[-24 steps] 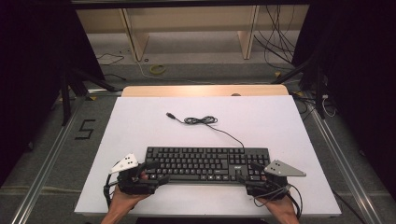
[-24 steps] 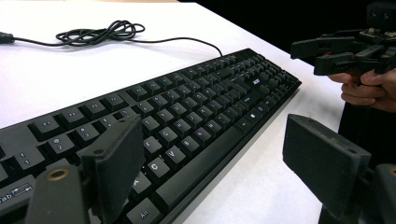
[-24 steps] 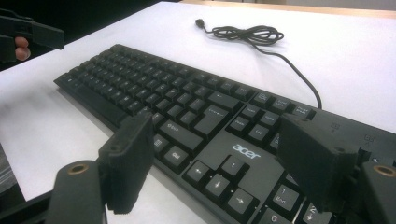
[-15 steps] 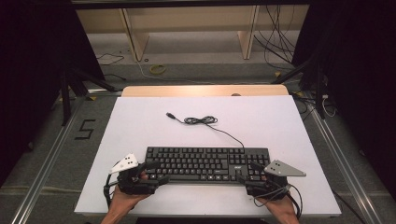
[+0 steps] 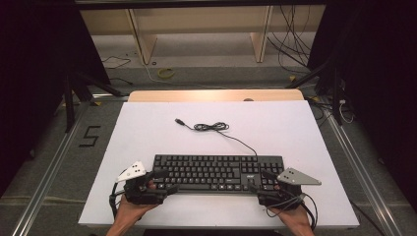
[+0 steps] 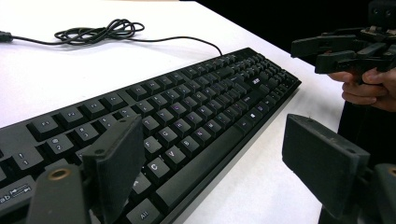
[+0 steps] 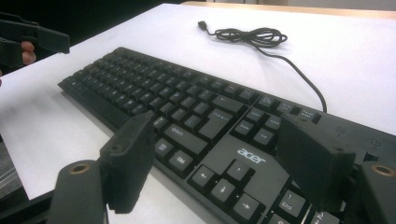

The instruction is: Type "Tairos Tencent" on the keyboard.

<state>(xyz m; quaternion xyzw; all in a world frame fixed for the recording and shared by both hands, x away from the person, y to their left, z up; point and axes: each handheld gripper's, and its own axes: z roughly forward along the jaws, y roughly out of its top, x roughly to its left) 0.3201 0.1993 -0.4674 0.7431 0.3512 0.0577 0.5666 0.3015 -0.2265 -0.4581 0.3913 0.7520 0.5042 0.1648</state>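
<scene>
A black keyboard lies flat near the front of the white tabletop, and its cable is coiled behind it. My left gripper sits at the keyboard's left end, open. In the left gripper view, one jaw hovers over the keys and the other hangs off the front edge. My right gripper is at the right end, also open. In the right gripper view its jaws straddle the arrow-key area. Neither pair of pads presses on the keyboard.
A wooden strip runs along the table's far edge. Beyond it stand shelf legs with loose cables on the floor. A "5" mark is on the floor at the left. A metal frame rail borders the table's right side.
</scene>
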